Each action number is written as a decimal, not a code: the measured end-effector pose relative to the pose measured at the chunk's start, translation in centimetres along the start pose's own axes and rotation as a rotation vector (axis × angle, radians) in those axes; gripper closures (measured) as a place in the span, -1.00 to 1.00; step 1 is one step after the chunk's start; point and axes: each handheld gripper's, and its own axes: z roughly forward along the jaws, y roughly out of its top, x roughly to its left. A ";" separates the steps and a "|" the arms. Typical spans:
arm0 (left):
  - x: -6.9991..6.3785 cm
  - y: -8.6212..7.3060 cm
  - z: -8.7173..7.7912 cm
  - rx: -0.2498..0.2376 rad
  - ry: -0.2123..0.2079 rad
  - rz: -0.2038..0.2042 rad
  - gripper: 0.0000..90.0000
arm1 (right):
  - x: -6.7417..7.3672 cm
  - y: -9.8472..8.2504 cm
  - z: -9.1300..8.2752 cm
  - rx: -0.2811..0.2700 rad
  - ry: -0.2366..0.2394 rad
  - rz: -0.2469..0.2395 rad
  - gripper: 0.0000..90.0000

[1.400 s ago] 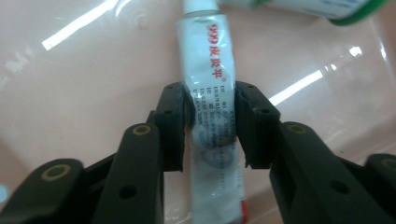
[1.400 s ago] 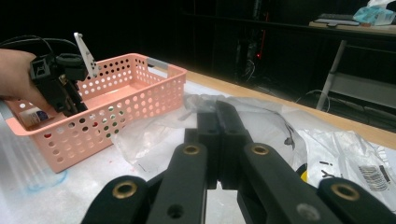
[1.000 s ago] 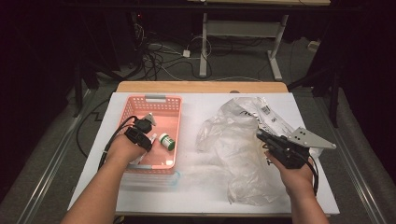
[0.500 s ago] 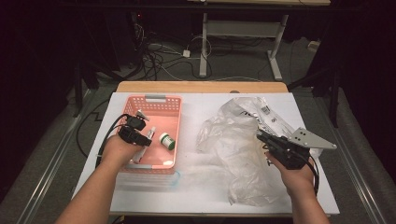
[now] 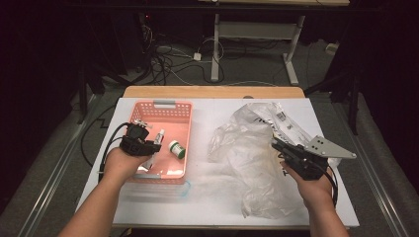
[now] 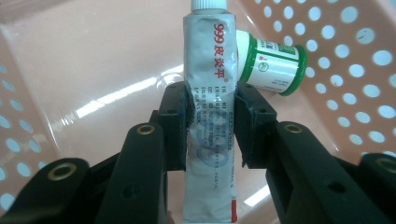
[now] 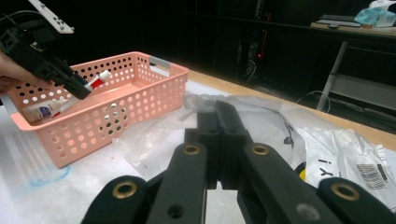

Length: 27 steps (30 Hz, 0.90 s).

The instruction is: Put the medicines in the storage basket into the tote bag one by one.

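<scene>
L gripper (image 5: 153, 146) at frame left has backed toward basket (image 5: 165, 104) edge, clamped on tube (image 6: 209, 116), prob. lifting out; R gripper (image 7: 218, 122) w/ jaws closed on nothing.

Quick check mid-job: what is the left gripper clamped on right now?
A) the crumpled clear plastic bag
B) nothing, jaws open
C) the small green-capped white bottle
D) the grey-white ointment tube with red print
D: in the left gripper view, the left gripper has both jaws pressed against the grey-white ointment tube with red print, over the pink perforated plastic basket; the green-capped bottle lies loose behind it.
</scene>
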 end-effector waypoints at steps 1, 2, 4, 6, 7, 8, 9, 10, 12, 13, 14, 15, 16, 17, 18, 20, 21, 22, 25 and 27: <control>-0.1 -0.1 -0.1 -0.012 0.003 0.003 0.47 | 0.0 0.0 0.0 -0.002 0.001 0.000 1.00; -0.2 -0.2 -0.2 -0.023 0.005 0.007 0.47 | 0.0 0.0 0.0 -0.002 0.000 0.000 1.00; -0.4 -0.5 -0.5 -0.046 0.014 0.016 0.47 | 0.0 0.0 -0.1 -0.003 0.001 -0.003 1.00; -0.6 -0.7 -0.7 -0.068 0.011 0.027 0.47 | 0.0 0.0 -0.1 -0.002 0.002 -0.001 1.00; -0.7 -0.8 -0.8 -0.081 0.010 0.031 0.47 | 0.0 0.0 -0.1 -0.002 0.004 0.001 1.00; -0.8 -0.9 -1.0 -0.091 0.008 0.035 0.47 | 0.0 0.0 -0.1 -0.003 0.004 0.001 1.00; -1.0 -1.1 -1.1 -0.100 0.009 0.040 0.47 | 0.0 0.0 -0.1 -0.003 0.004 0.001 1.00; -1.1 -1.3 -1.2 -0.111 0.013 0.042 0.47 | -0.1 0.0 -0.1 -0.004 0.004 0.001 1.00; -1.3 -1.6 -1.3 -0.130 0.009 0.051 0.47 | -0.1 0.0 -0.1 -0.005 0.004 0.002 1.00; -1.4 -1.7 -1.4 -0.137 0.013 0.056 0.47 | -0.1 0.0 -0.1 -0.005 0.005 0.002 1.00; -1.5 -1.9 -1.5 -0.148 0.014 0.057 0.47 | -0.1 0.0 -0.1 -0.006 0.005 0.003 1.00; -1.6 -2.1 -1.7 -0.159 0.009 0.058 0.47 | 0.0 0.0 -0.2 -0.006 0.006 0.002 1.00; -1.8 -2.3 -1.8 -0.170 0.012 0.063 0.47 | 0.0 0.0 -0.2 -0.006 0.007 0.001 1.00; -1.9 -2.5 -1.8 -0.179 0.010 0.067 0.47 | 0.0 0.0 -0.2 -0.006 0.005 0.003 1.00; -2.0 -2.7 -1.9 -0.191 0.010 0.072 0.47 | 0.0 0.0 -0.2 -0.007 0.005 0.003 1.00; -2.1 -3.1 -2.0 -0.213 0.012 0.077 0.47 | 0.1 0.0 -0.2 -0.006 0.008 0.004 1.00; -2.2 -3.3 -2.1 -0.222 0.011 0.078 0.47 | 0.1 0.0 -0.2 -0.005 0.009 0.006 1.00; -2.2 -3.5 -2.1 -0.238 0.006 0.075 0.47 | 0.2 -0.1 -0.2 -0.004 0.010 0.005 1.00; -2.1 -4.2 -1.9 -0.272 -0.011 0.059 0.47 | 0.3 -0.2 0.0 0.001 0.011 0.003 1.00; -2.1 -4.4 -1.8 -0.273 0.007 0.064 0.47 | 0.3 -0.2 0.0 0.001 0.009 0.002 1.00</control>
